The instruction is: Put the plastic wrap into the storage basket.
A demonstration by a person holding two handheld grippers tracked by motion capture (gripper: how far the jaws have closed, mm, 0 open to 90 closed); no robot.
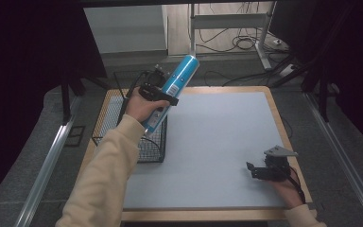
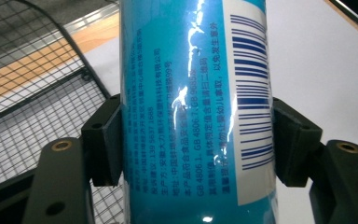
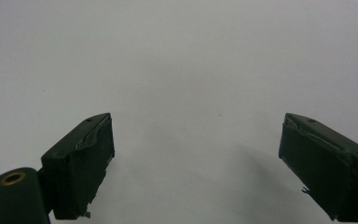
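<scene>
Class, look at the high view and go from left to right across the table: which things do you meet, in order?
Wire basket at the table's left edge → blue can held tilted in the left gripper → bare grey mat → right gripper, resting open near the mat's right front corner.

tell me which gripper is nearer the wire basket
Left. The left gripper, shut on the blue can, is raised by the wire basket at the table's left edge. The right gripper sits open, low over the grey mat near the right front corner, well away from it.
</scene>
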